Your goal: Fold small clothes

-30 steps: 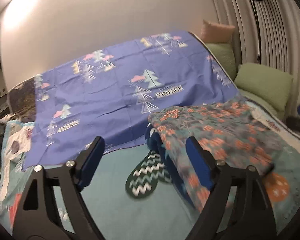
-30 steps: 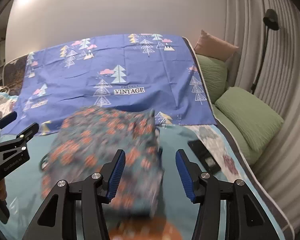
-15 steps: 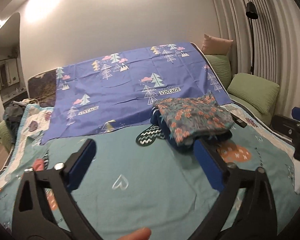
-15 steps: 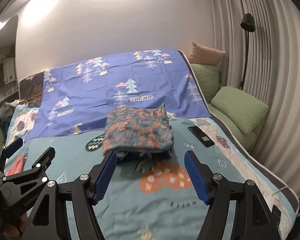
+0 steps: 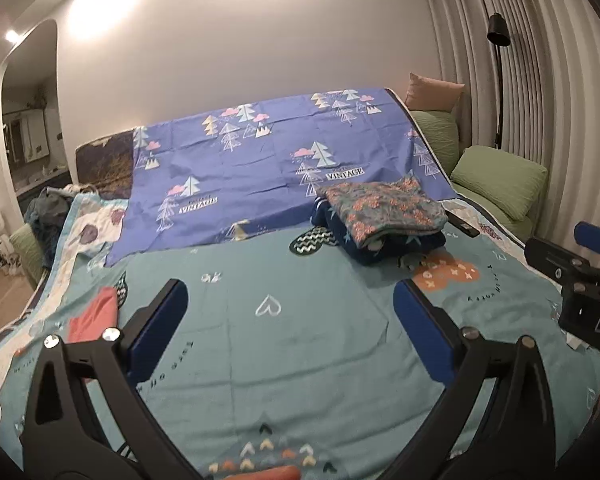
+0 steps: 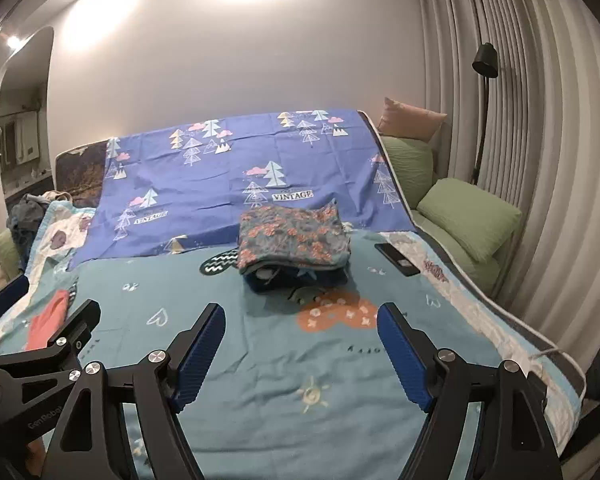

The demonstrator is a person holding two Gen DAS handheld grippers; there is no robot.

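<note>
Teal bedding (image 6: pixel 260 360) covers the bed, where the folded floral garment (image 6: pixel 294 236) tops a navy stack, parked clear for folding. Both the left gripper (image 5: pixel 290 324) and right gripper (image 6: pixel 300 350) hover short of it, fingers just spread, grasping nothing.

The bed (image 6: pixel 284 364) fills the view, covered by a teal quilt (image 5: pixel 300 344) printed with hearts and an orange cloud. Across the far half lies a blue sheet (image 6: pixel 236 176) with pine trees and the word VINTAGE, reaching up to the wall side. Just in front of it, toward the right, sits a folded pile (image 6: pixel 294 244): a floral cloth on top, dark blue clothes beneath. A dark phone-like slab (image 6: pixel 396 259) lies near the right edge. An orange-red cloth (image 6: pixel 48 320) rests by the left edge. Green pillows (image 6: pixel 468 216) line the far right corner.
</note>
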